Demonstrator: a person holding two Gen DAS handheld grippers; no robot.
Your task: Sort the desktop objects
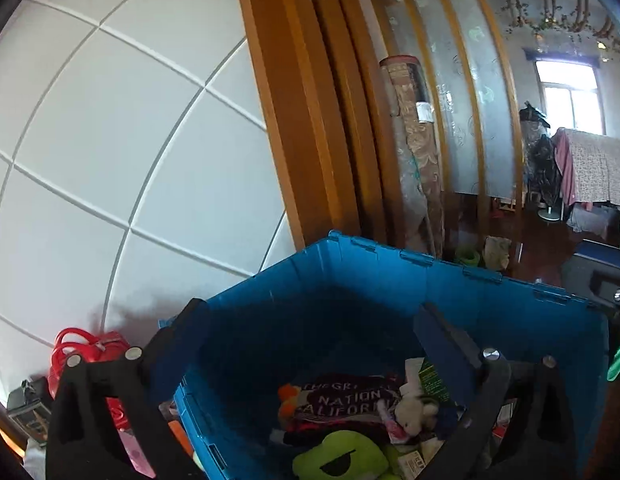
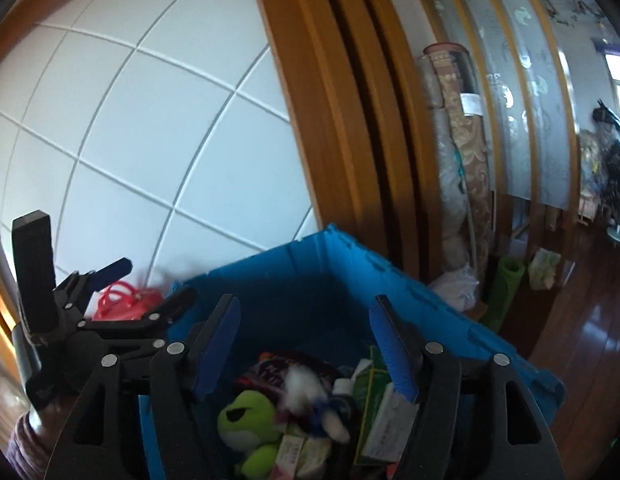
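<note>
A blue plastic crate (image 1: 389, 280) stands against the white tiled wall; it also shows in the right wrist view (image 2: 310, 276). Inside lie a green frog plush (image 1: 337, 460) (image 2: 250, 432), a dark printed garment (image 1: 345, 404), a small white plush (image 1: 413, 412) (image 2: 306, 392), a green box (image 2: 373, 392) and small packets. My left gripper (image 1: 310, 312) is open and empty above the crate. My right gripper (image 2: 306, 308) is open and empty above the crate. The left gripper (image 2: 146, 280) also shows at the left of the right wrist view.
A red bag with loop handles (image 1: 86, 352) (image 2: 126, 300) sits left of the crate by the wall. A wooden door frame (image 1: 302, 120) and rolled fabric (image 1: 417, 152) stand behind. A green rolled mat (image 2: 505, 292) leans on the wooden floor at the right.
</note>
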